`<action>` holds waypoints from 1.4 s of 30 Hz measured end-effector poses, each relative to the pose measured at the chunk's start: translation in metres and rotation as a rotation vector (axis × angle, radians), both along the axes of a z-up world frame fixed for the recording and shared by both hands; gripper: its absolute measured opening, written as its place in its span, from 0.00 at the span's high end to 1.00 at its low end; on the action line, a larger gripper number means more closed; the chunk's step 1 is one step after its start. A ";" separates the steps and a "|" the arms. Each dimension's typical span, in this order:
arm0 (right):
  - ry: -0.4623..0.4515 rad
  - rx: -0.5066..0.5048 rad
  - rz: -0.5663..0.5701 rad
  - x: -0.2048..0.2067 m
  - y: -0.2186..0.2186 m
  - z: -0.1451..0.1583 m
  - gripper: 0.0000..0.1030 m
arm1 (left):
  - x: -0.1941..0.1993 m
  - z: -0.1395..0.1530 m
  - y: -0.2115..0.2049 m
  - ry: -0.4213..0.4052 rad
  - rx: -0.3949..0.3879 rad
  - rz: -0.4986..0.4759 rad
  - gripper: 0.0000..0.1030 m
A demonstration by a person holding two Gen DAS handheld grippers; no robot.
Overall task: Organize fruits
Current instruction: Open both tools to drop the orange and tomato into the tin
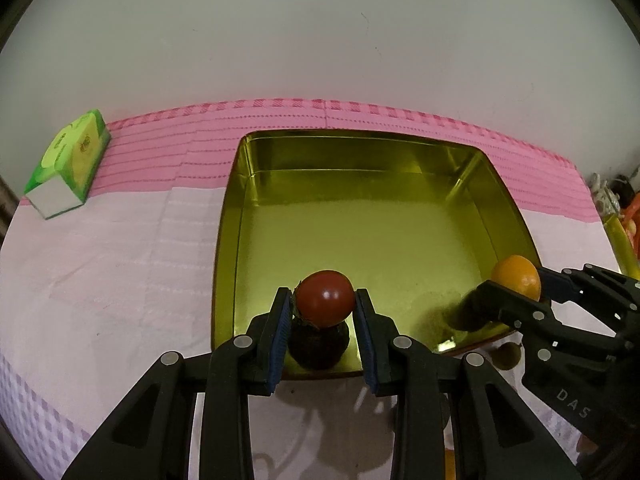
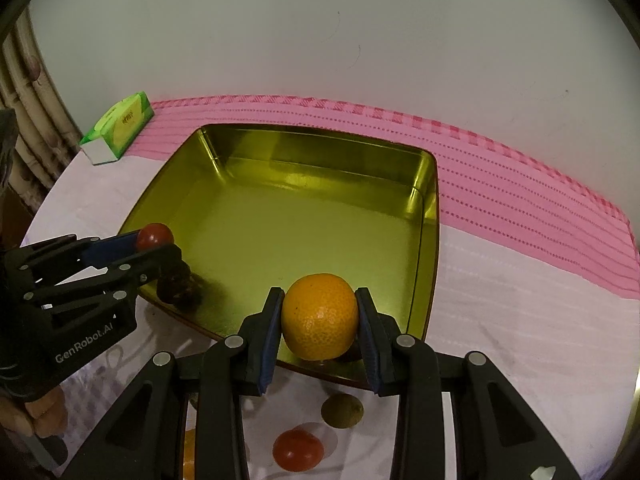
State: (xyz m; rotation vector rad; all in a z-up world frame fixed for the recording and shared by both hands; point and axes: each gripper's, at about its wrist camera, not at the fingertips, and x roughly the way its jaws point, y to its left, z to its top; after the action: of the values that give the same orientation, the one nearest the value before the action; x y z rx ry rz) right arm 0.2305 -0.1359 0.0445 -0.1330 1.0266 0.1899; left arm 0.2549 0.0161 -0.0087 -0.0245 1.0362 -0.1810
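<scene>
Glossy round tomato [image 1: 326,298] pinched by left gripper [image 1: 323,312]; dimpled orange [image 2: 320,322] pinched by right gripper [image 2: 320,320], above shiny metal tray [image 2: 320,148].

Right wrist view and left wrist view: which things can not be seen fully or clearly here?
- Orange fruit, right wrist view: mostly hidden behind the right tongs' frame.
- Clutter at the table's right edge, left wrist view: cut off and too small to identify.
- Brownish round fruit, left wrist view: half hidden behind the right tongs; kind unclear.
- Tray floor under the tomato: contact not visible.
</scene>
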 end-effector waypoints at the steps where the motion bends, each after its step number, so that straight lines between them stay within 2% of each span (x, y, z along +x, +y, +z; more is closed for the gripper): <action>1: 0.004 -0.001 0.000 0.001 0.000 -0.001 0.68 | 0.001 -0.001 -0.001 0.002 0.004 -0.001 0.69; 23: 0.019 -0.002 -0.001 0.004 0.002 -0.006 0.66 | 0.002 -0.008 -0.008 0.019 0.039 -0.007 0.67; 26: 0.008 -0.004 0.000 0.003 0.003 -0.004 0.62 | 0.001 -0.008 -0.008 0.022 0.046 -0.007 0.63; 33: -0.003 -0.002 -0.009 -0.001 0.002 0.001 0.62 | -0.003 -0.003 -0.008 0.016 0.052 -0.003 0.51; 42: -0.027 -0.002 -0.023 -0.021 -0.003 0.015 0.62 | -0.023 0.011 -0.005 -0.011 0.058 0.000 0.49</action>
State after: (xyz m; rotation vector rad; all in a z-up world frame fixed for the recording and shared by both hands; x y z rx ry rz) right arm 0.2095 -0.1390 0.0593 -0.1252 1.0014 0.1661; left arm 0.2323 0.0116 0.0020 0.0288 1.0299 -0.1508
